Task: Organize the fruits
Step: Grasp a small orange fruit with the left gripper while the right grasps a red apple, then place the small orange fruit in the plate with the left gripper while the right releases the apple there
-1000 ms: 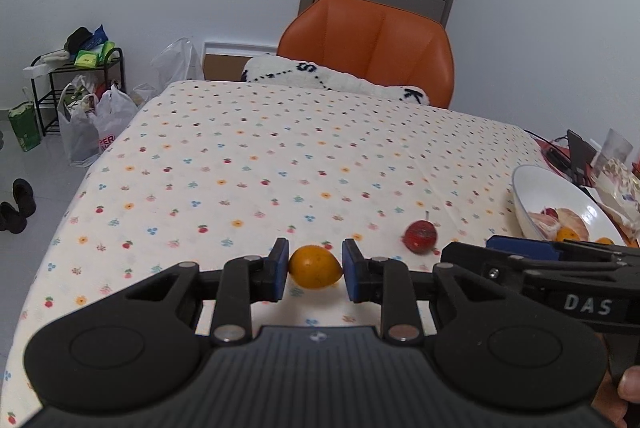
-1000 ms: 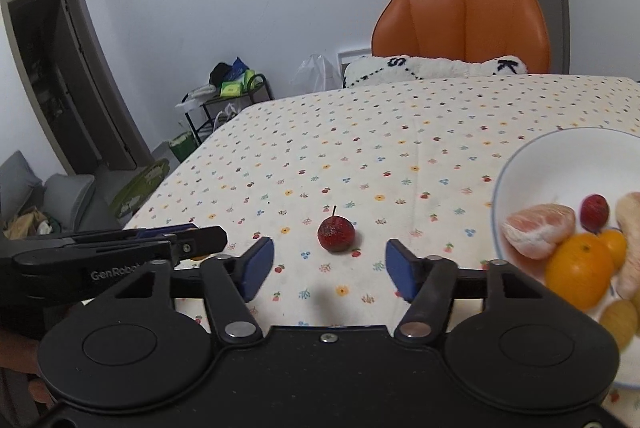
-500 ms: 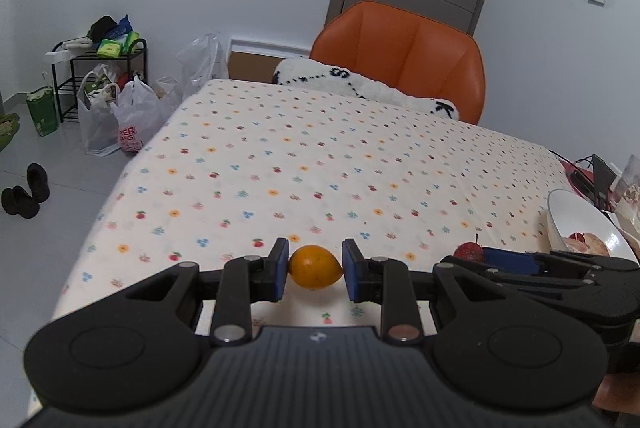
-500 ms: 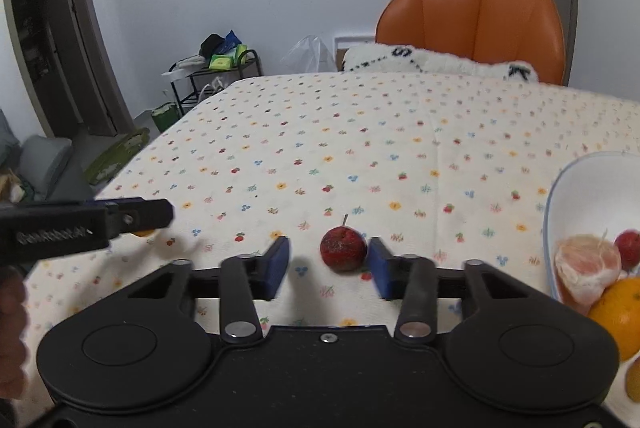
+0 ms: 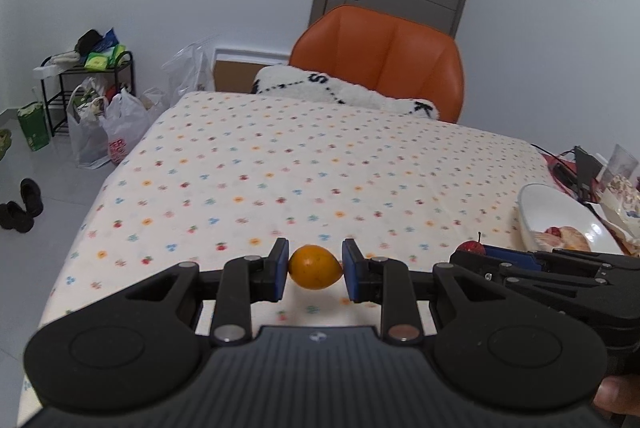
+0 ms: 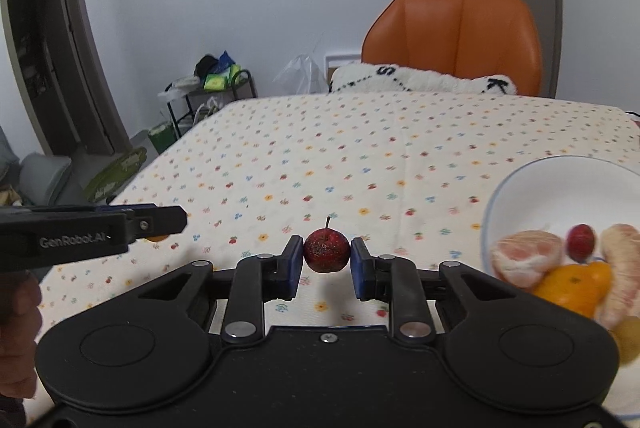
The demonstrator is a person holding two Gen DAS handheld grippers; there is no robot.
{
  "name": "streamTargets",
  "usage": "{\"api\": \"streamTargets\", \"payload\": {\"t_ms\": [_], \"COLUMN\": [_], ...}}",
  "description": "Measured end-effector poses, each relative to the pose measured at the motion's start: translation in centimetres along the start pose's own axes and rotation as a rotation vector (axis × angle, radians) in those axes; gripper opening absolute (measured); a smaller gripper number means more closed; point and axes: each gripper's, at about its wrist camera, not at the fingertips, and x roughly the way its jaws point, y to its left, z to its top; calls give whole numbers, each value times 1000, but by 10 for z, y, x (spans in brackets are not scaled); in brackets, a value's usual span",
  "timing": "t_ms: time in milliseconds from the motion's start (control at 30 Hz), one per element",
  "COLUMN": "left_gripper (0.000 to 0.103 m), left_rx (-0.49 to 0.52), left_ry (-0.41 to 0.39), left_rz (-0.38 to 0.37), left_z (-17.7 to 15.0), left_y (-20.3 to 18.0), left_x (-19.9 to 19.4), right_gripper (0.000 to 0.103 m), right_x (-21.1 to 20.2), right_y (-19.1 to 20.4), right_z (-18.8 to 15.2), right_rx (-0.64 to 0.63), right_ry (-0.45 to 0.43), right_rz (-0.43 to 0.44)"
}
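Observation:
A small orange fruit [image 5: 316, 270] sits between the blue pads of my left gripper [image 5: 315, 260], which is shut on it just above the spotted tablecloth. My right gripper [image 6: 326, 247] is shut on a small red fruit with a stem [image 6: 326, 255]. In the left wrist view that red fruit [image 5: 472, 248] peeks out beside the right gripper's fingers [image 5: 516, 255]. The left gripper's fingers [image 6: 156, 222] show side-on at the left of the right wrist view. A white bowl [image 6: 520, 183] at the right holds peeled citrus [image 6: 526, 258], an orange [image 6: 574, 286] and another red fruit [image 6: 581, 248].
An orange chair [image 5: 378, 57] with a white fuzzy cushion [image 5: 344, 93] stands at the table's far edge. Cables and packets [image 5: 596, 171] lie past the bowl [image 5: 548, 201] on the right. Bags, a rack [image 5: 86, 83] and shoes are on the floor to the left.
My right gripper went from wide open to shut on the red fruit. The left gripper kept its hold on the orange fruit while its view swung slightly.

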Motion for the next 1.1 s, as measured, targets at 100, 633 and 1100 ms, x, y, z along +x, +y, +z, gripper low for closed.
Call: {"api": "streamTargets", "payload": {"t_ms": [100,633,1100], "left_gripper": [27,27,27], "left_rx": [17,133,218], "left_ry": [-9,-9,6], "left_rz": [-16,-136,-231], "left_z": [1,-7,-11], "left_y": [-12,-99,-166], "left_x": [-4,-6,6], "right_gripper": [24,24,24], "right_x": [-16,-87,-126], "right_y": [-6,-58,-124], "right_z": [0,-19,-35], "right_rx": [14,111,212], "right_ry": [-28,-137,-204], "right_rz": [-10,-104,-203]}}
